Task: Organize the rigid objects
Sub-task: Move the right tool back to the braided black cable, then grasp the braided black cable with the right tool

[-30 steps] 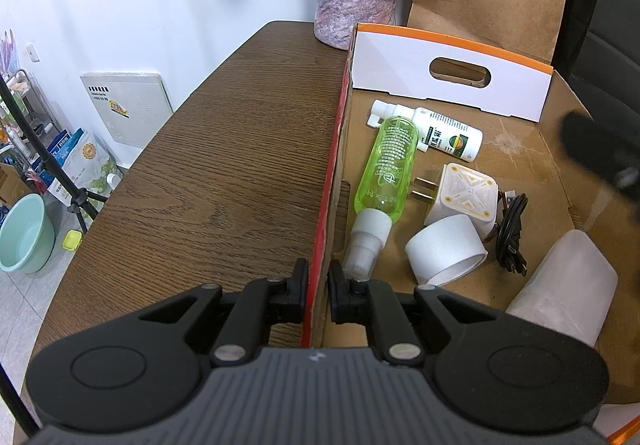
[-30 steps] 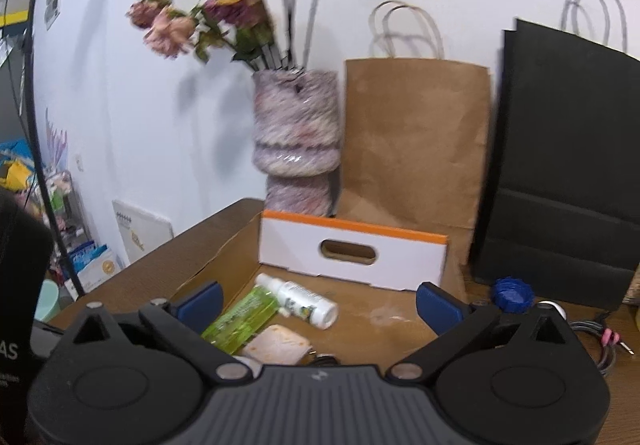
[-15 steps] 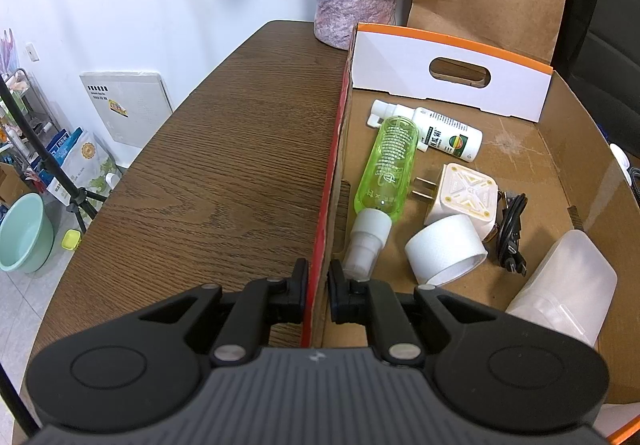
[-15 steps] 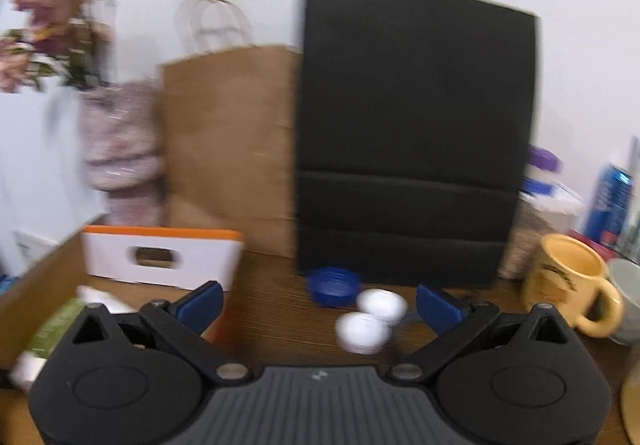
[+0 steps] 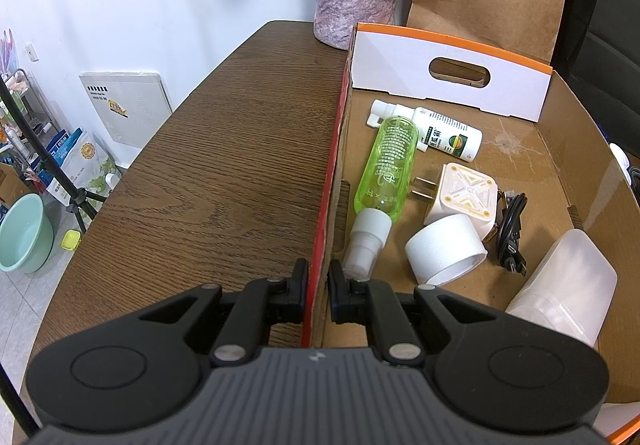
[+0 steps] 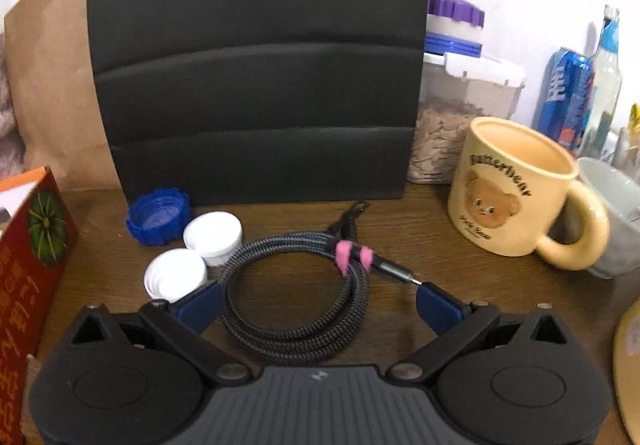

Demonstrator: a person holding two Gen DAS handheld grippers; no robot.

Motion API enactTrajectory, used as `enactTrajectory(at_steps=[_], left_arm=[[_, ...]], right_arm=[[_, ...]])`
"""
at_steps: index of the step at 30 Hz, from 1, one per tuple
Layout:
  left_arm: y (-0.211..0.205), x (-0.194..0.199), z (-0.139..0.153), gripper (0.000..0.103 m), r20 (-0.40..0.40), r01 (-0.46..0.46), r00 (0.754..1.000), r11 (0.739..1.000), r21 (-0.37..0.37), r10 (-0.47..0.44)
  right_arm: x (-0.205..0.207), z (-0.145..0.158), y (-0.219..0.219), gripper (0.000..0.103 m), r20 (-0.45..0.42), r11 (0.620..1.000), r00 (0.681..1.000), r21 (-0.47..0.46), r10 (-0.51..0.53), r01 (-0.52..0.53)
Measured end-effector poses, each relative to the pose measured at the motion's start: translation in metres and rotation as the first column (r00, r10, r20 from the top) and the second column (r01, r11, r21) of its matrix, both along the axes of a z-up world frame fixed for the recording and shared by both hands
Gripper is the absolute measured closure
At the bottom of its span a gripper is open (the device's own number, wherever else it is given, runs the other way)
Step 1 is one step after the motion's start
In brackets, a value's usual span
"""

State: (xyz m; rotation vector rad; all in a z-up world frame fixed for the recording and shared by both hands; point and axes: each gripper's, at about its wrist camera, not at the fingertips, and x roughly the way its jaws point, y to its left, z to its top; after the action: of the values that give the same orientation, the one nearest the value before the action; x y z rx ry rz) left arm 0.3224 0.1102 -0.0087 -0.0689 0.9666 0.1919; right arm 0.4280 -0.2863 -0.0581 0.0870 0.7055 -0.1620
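Jaws of the left gripper (image 5: 318, 287) are pinched tight on the red-edged side wall of the cardboard box (image 5: 320, 205), one finger outside over the wooden table (image 5: 208, 173), the other inside. Just ahead of the inner finger lies a green spray bottle (image 5: 386, 169), its white cap end nearest the tool, and beyond its far end a white bottle (image 5: 440, 133). To the right of these sit a roll of white tape (image 5: 444, 251), a white plug adapter (image 5: 460, 197) touching it, a black cable (image 5: 510, 229) and a frosted plastic container (image 5: 564, 293) (all inside the box).

The right gripper (image 6: 318, 303) is spread wide and holds nothing; its blue pads (image 6: 436, 305) stand either side of a coiled braided cable (image 6: 296, 297) with pink clips, lying on the table between them without clear contact. Two white caps (image 6: 176, 275) lie just ahead of the left pad, and a blue lid (image 6: 158, 215) beyond them. A black paper bag (image 6: 256, 65) stands further ahead. A yellow bear mug (image 6: 516, 189) stands ahead to the right, well apart from the tool. The box corner shows at the far left.
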Motion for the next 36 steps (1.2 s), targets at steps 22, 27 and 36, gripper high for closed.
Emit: enactTrajectory(at_steps=[22, 27, 36], left_arm=[[0.000, 0.000, 0.000, 0.092, 0.000, 0.000, 1.000, 1.000, -0.001, 0.000], [0.000, 0.000, 0.000, 0.092, 0.000, 0.000, 1.000, 1.000, -0.001, 0.000], [0.000, 0.000, 0.000, 0.092, 0.000, 0.000, 1.000, 1.000, -0.001, 0.000]], right_arm=[[0.021, -0.009, 0.012, 0.013, -0.004, 0.999, 0.999, -0.003, 0.038, -0.038], [0.014, -0.007, 0.012, 0.014, 0.005, 1.000, 1.000, -0.013, 0.028, -0.028], [-0.010, 0.000, 0.008, 0.015, 0.037, 1.000, 0.999, -0.015, -0.019, 0.019]])
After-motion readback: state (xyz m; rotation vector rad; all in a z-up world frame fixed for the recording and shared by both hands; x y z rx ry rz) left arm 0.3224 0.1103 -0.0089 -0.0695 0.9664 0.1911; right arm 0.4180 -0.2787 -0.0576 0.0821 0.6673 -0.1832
